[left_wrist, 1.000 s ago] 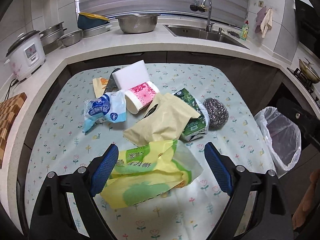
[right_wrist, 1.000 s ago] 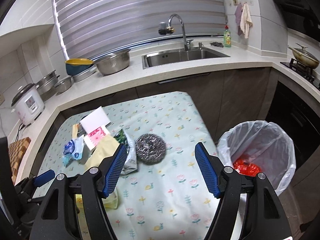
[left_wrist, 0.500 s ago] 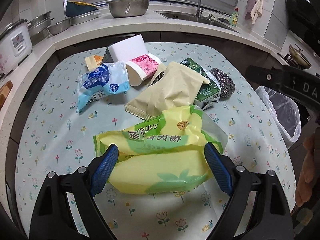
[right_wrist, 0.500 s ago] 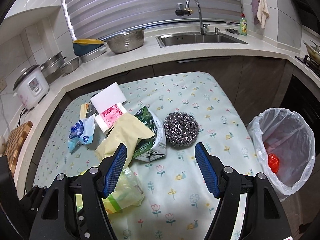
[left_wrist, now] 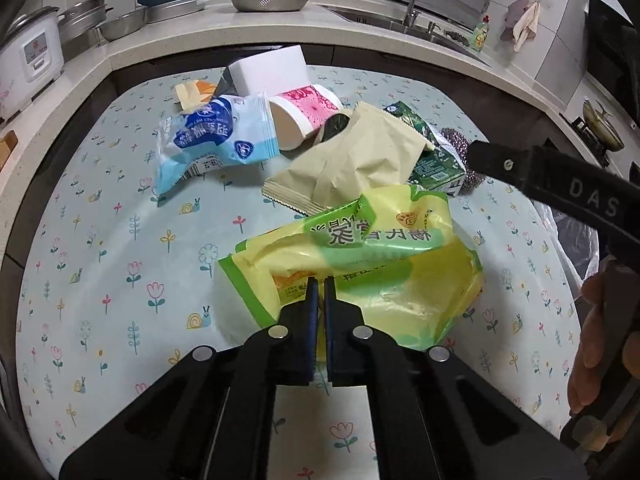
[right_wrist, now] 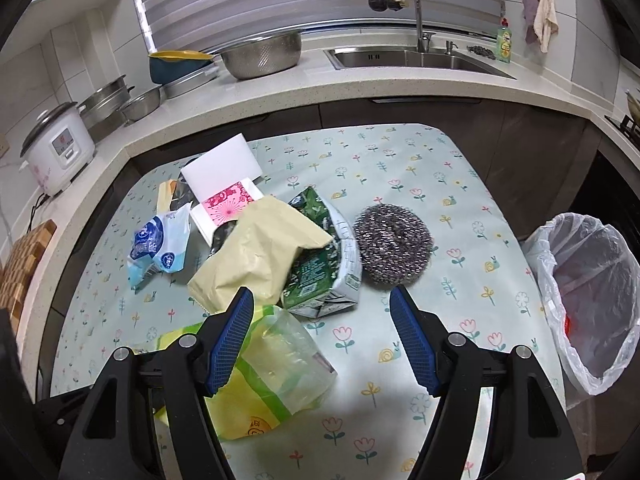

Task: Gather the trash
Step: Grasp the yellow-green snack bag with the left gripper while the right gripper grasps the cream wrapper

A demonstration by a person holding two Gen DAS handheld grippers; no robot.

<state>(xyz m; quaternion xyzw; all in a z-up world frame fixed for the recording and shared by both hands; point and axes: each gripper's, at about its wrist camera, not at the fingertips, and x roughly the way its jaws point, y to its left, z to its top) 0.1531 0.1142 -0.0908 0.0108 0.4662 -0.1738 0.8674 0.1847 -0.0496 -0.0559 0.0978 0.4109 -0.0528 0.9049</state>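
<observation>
Jaws of left gripper (left_wrist: 319, 292) pinch yellow bag (left_wrist: 372, 256) above floral tablecloth (left_wrist: 100, 280).

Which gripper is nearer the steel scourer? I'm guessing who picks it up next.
Right. The right gripper hangs open just short of the steel scourer, which lies ahead by its right finger. The left gripper is shut on the yellow-green bag, farther back.

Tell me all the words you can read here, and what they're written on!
"DAS": white letters on the right gripper arm crossing the left wrist view.
Yellow-green wrapper, pinched by the left gripper: big Chinese characters, upside down, not readable.
Blue packet, green carton: print too small.
</observation>
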